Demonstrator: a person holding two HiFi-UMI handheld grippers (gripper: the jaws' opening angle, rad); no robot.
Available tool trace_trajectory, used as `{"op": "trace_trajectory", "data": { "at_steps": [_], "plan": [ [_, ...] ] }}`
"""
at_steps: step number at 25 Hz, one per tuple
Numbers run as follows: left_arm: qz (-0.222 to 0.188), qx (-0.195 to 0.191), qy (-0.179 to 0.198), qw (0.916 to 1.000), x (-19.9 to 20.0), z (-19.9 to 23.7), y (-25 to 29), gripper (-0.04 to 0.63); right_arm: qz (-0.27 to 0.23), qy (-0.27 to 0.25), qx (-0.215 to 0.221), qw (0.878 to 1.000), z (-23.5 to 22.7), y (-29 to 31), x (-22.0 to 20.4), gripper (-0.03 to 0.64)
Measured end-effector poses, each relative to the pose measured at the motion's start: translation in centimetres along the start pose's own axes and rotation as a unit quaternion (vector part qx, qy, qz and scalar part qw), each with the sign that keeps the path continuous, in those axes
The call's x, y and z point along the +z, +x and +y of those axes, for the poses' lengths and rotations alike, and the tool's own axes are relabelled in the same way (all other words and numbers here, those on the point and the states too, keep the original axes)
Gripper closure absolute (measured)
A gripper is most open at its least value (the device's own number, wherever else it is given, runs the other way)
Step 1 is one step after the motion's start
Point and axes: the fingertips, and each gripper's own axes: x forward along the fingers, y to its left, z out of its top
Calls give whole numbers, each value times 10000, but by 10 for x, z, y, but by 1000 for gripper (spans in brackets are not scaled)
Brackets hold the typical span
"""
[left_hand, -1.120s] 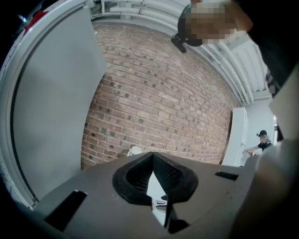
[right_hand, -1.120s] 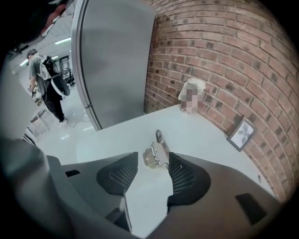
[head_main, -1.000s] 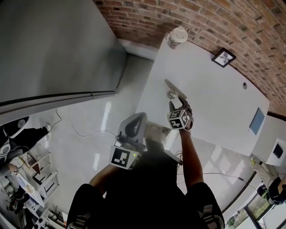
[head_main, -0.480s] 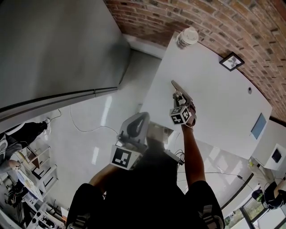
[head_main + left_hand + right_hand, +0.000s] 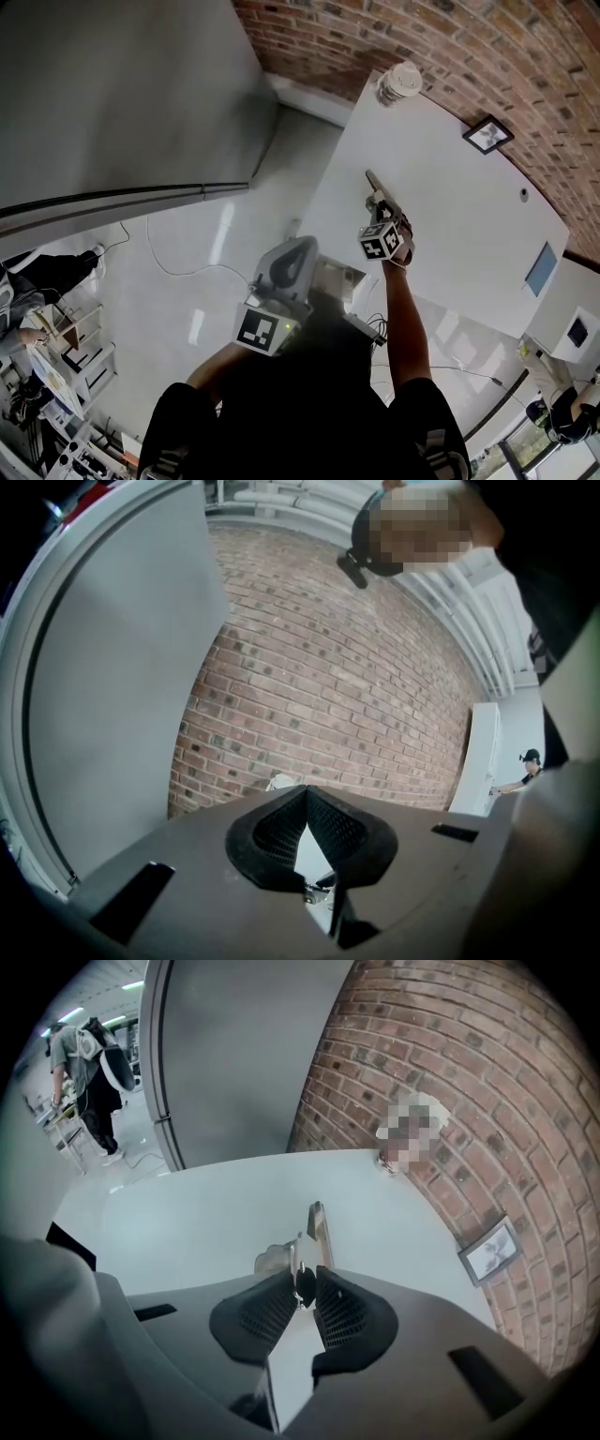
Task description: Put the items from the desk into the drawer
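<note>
**Head view.** A white desk [image 5: 450, 216] is shown in the upper right of the frame, against a brick wall [image 5: 375, 37]. At mid-frame the right gripper [image 5: 380, 216] is set down onto a slim tan-and-metal item [image 5: 373, 183] that lies near the desk's left edge. A white cup [image 5: 403, 81] and a picture frame [image 5: 487, 134] are seen well apart from it, toward the top. The left gripper [image 5: 296, 247] is held off the desk, lower left of centre. The drawer cannot be identified with certainty.

**Left gripper view.** The jaws are seen pressed tip to tip at lower centre, with nothing between them. Mostly brick wall is faced.

**Right gripper view.** The jaws, which have just been closing, are clenched on a small dark part at the item's near end, at the frame's centre. The tan slab is seen projecting beyond the pads, edge-up. The item is judged to be resting on the desk, not yet lifted.

**Hazards.** Only a small part is gripped, and at one end. The item may therefore be expected to pivot or slip out once raised, with the long slab acting as a lever. A sideways drag could also tip it over the nearby desk edge.
</note>
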Motion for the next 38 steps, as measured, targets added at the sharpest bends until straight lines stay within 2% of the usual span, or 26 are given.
{"op": "trace_trajectory", "data": {
  "at_steps": [7, 8, 14, 18, 29, 34, 38],
  "plan": [
    [-91, -8, 38, 10000, 2, -9, -13, 594, -266, 270, 141, 9992, 5, -23, 0, 583],
    [-104, -16, 54, 9999, 2, -12, -16, 594, -328, 302, 140, 9989, 6, -29, 1, 613],
    [-191, -100, 144, 9997, 2, -37, -33, 594, -617, 255, 213, 9975, 18, -65, -4, 615],
    [-296, -124, 228, 9992, 1, -61, -49, 594, -816, 403, 223, 9956, 24, -90, -15, 615],
    [-472, 92, 458, 9978, -8, -112, -104, 594, -1439, 869, 270, 9854, 40, -169, -53, 614],
    [-505, -101, 604, 9968, -9, -118, -114, 594, -1541, 1323, 365, 9785, 59, -197, -77, 615],
    [-427, -412, 672, 9960, -12, -124, -113, 594, -1533, 1459, 376, 9766, 80, -212, -98, 614]
  ]
}}
